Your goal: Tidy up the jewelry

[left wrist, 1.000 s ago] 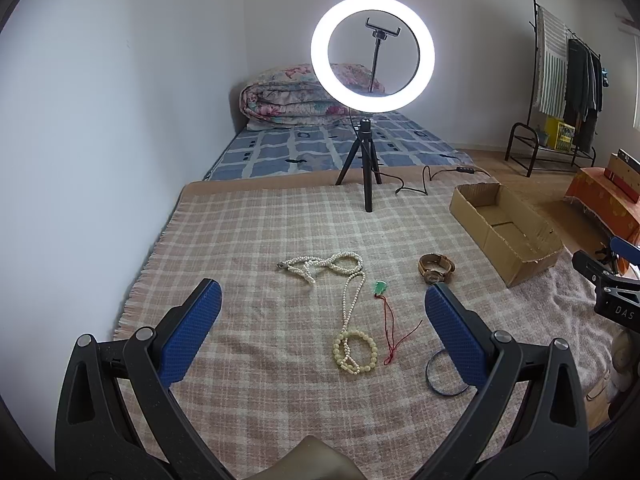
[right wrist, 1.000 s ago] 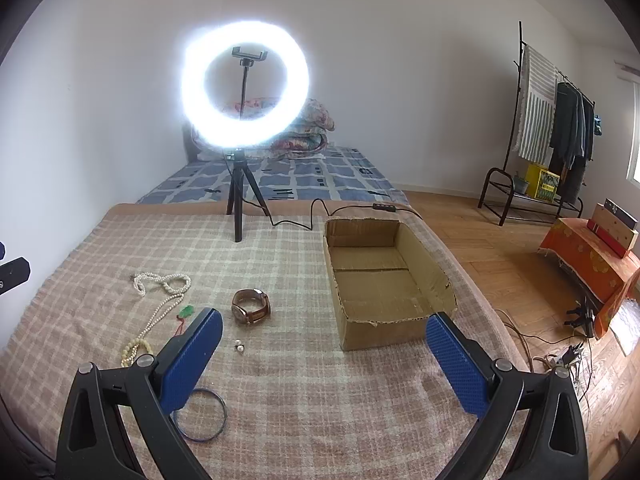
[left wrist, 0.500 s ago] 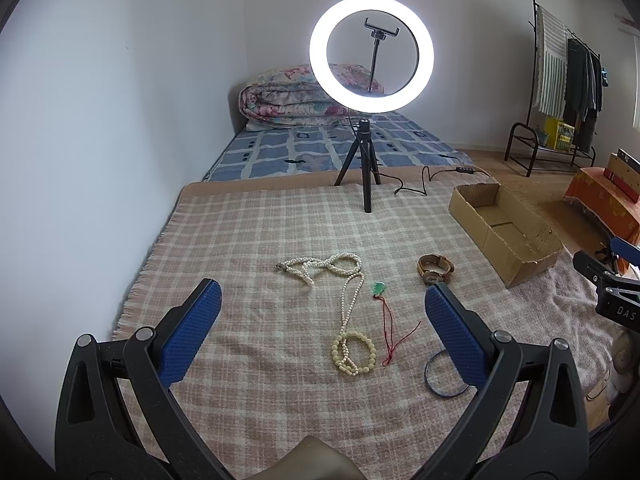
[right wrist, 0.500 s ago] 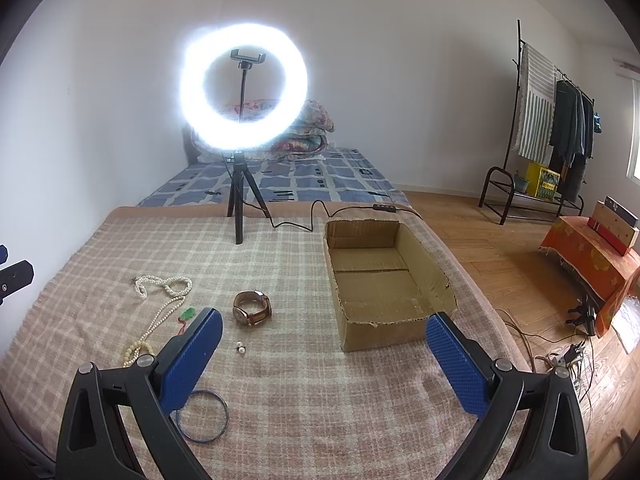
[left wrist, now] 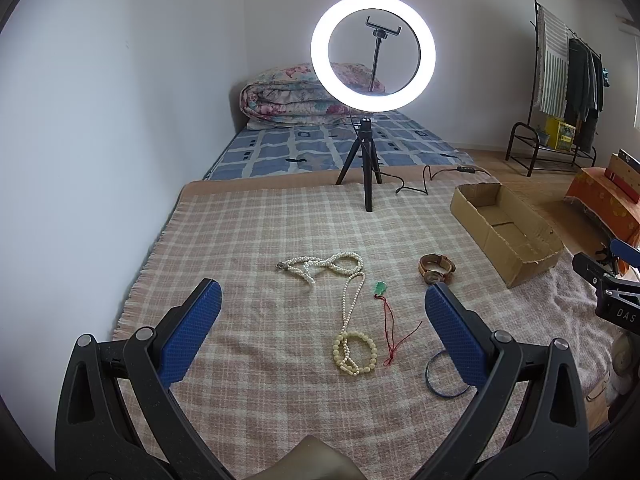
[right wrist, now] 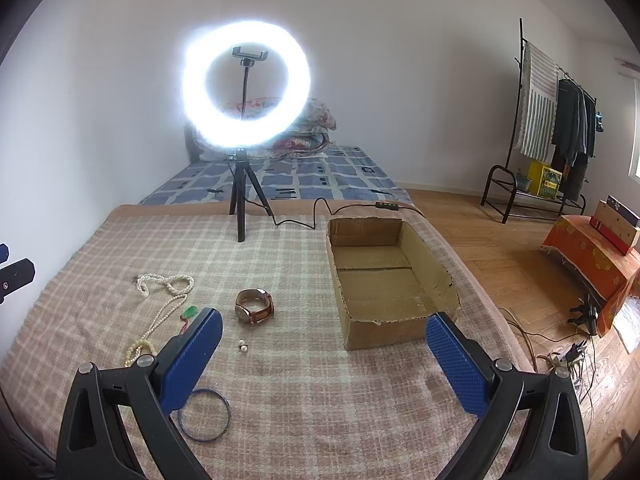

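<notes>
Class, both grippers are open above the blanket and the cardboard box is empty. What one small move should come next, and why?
Probably lower the right gripper toward the watch. Both grippers are open and hold nothing, the box is empty, and all the jewelry lies loose on the blanket. The watch lies closest to the box, just ahead of the right gripper, and looks easier to pinch than the beads.

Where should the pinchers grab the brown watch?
Grab the watch by its strap, on the upper arc of the loop, coming down from above. It sits on its side on the blanket as a closed ring, so one finger can probably go inside the loop and one outside. The round face would likely slip. Both grippers are open and empty.
</notes>
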